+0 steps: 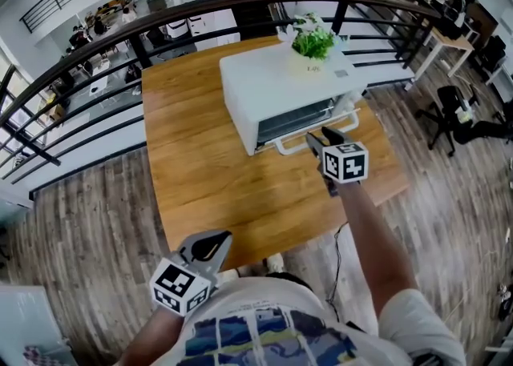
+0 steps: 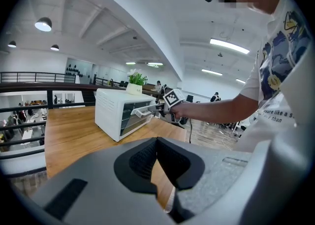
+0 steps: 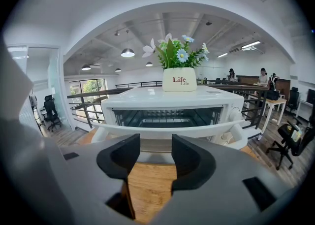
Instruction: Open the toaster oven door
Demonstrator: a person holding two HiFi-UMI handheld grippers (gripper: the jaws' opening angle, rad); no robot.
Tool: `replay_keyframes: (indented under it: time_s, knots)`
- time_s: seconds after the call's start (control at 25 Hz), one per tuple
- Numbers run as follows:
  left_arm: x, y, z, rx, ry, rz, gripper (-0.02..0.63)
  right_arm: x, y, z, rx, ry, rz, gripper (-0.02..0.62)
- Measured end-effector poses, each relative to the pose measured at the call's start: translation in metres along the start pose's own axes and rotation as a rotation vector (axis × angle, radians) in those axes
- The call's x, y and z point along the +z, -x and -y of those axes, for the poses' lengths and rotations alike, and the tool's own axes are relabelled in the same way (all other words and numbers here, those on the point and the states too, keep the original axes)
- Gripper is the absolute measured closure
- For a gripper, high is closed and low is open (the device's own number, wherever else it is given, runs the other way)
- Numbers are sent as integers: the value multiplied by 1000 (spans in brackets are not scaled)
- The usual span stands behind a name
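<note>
A white toaster oven (image 1: 280, 84) stands at the far side of the wooden table (image 1: 200, 180), its glass door upright and its white handle bar (image 1: 292, 145) facing me. My right gripper (image 1: 313, 142) is open, and its tips sit right at the handle (image 3: 221, 129), which runs across just beyond them; nothing lies between the fingers (image 3: 120, 157). In the right gripper view the oven (image 3: 172, 98) fills the middle. My left gripper (image 1: 210, 243) hangs shut and empty over the table's near edge, far from the oven (image 2: 110, 111).
A small pot of flowers (image 1: 313, 44) sits on top of the oven. A dark railing (image 1: 80, 60) curves behind the table, with a drop to a lower floor beyond. An office chair (image 1: 453, 108) stands at the right. A cable (image 1: 337, 252) hangs off the table's front.
</note>
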State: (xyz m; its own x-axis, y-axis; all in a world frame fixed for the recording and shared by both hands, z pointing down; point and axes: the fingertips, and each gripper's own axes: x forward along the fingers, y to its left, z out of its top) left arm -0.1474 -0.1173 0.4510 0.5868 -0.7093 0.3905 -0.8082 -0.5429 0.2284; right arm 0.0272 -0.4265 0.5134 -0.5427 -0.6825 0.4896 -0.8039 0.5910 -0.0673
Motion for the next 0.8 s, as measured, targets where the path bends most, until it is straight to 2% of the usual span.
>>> replay_keyframes:
  time_s: [0.8]
  knots:
    - [1,-11,12,-47,-25,-23,603,-33,18,2,-11,8,7,394]
